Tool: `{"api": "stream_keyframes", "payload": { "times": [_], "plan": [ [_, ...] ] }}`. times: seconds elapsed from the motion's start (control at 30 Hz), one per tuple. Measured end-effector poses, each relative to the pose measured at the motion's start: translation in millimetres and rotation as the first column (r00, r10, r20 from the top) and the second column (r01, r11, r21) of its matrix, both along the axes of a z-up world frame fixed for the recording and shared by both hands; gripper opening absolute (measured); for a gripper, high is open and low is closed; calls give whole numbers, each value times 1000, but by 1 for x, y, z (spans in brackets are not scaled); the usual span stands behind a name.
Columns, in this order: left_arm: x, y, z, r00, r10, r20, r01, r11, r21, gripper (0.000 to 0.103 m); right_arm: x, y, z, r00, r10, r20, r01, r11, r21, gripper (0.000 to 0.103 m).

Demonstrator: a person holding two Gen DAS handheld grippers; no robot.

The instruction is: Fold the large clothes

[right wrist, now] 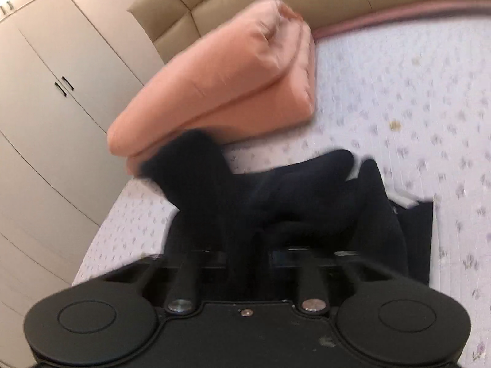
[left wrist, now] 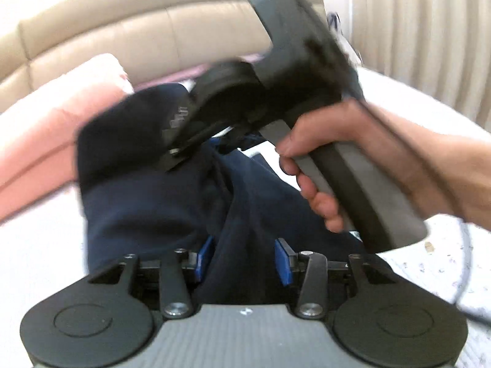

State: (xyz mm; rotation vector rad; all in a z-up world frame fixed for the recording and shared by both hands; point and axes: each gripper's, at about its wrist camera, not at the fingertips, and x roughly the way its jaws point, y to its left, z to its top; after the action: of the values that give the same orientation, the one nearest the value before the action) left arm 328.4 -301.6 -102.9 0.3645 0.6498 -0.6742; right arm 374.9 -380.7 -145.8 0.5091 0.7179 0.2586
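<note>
While the dark navy garment (left wrist: 172, 202) lay bunched on the bed (right wrist: 399, 98), its long axis ran roughly away from both cameras toward the tan padded headboard (left wrist: 122, 30), with a thick rounded fold pointing at the folded pink quilt (right wrist: 233, 79). The cloth looked soft and knit-like, heavily creased, with a small pale print on one fold in the left wrist view.

Seen from the left wrist, the left tool (left wrist: 242, 259) had its blue pads (left wrist: 284, 260) standing apart with navy cloth lying between them; the pads did not visibly press on it. That view alone showed the right tool (left wrist: 181, 156), grey and black, blurred, held by a bare hand (left wrist: 331, 165) wrapped round its handle, its tip down on the garment. It also showed a pale pleated curtain (left wrist: 414, 24) at the right.

From the right wrist, the right tool's tips were buried in the dark fabric, which rose in a ridge straight out of them, so it appeared clamped on the garment. Only this view showed the cream wardrobe doors (right wrist: 46, 76) with slim black handles, and the white bedsheet with its small purple flower print and quilted texture. The quilt sat in a plump, smooth block at the bed's head, just touching the garment's far fold.
</note>
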Motion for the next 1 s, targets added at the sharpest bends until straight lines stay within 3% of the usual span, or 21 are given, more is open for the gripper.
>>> {"api": "stream_keyframes", "payload": {
  "times": [0.07,0.13,0.2,0.27,0.33,0.4,0.43,0.47,0.53,0.57,0.6,0.67,0.73,0.77,0.8,0.83,0.93,1.0],
  "plan": [
    [-20,17,20,999,27,28,-26,999,-37,46,-4,-7,1,989,-125,-76,133,985,111,20],
    [-38,44,40,998,34,49,-28,993,-111,54,-12,-21,3,986,-157,-50,164,960,227,20],
    [-45,63,58,994,62,86,-46,982,-183,64,-23,-30,11,988,-152,14,146,967,210,20],
    [-36,78,65,989,110,96,-87,972,-219,65,-31,-50,3,982,-190,-13,188,955,228,20],
    [-17,89,59,984,168,52,-152,961,-232,62,-36,-76,-18,972,-222,-82,236,927,292,20],
    [13,96,35,974,219,-63,-228,945,-237,61,-37,-93,-42,964,-227,-140,262,903,340,21],
    [27,97,21,965,232,-120,-253,943,-215,55,-39,-101,-54,962,-220,-163,267,887,378,22],
    [44,96,5,955,237,-180,-270,944,-189,52,-40,-106,-65,964,-191,-188,254,871,420,26],
    [59,101,-23,932,198,-304,-268,940,-210,52,-37,-111,-75,964,-160,-212,245,843,478,47],
    [66,107,-26,925,167,-342,-254,940,-226,56,-39,-111,-78,965,-127,-229,228,838,496,63],
    [65,99,-28,929,147,-339,-230,948,-221,64,-42,-109,-78,968,-79,-239,194,841,506,77],
    [64,82,-28,957,113,-266,-155,977,-144,68,-47,-98,-74,966,46,-255,87,869,487,90],
    [62,77,-33,967,112,-230,-140,984,-109,71,-58,-84,-62,967,69,-245,29,927,373,90],
    [53,79,-31,968,112,-223,-138,985,-105,71,-65,-79,-54,971,30,-236,45,950,308,86],
    [52,77,-31,971,109,-212,-131,987,-93,71,-71,-75,-46,976,-17,-217,77,960,270,41],
    [51,75,-31,973,104,-205,-122,989,-82,71,-82,-70,-36,980,-68,-189,116,960,256,18],
    [49,79,-32,971,98,-220,-121,988,-95,73,-117,-63,2,997,-69,-19,72,956,285,18],
    [52,82,-37,962,62,-265,-96,988,-119,75,-131,-68,8,996,-93,15,87,963,253,16]
  ]
}}
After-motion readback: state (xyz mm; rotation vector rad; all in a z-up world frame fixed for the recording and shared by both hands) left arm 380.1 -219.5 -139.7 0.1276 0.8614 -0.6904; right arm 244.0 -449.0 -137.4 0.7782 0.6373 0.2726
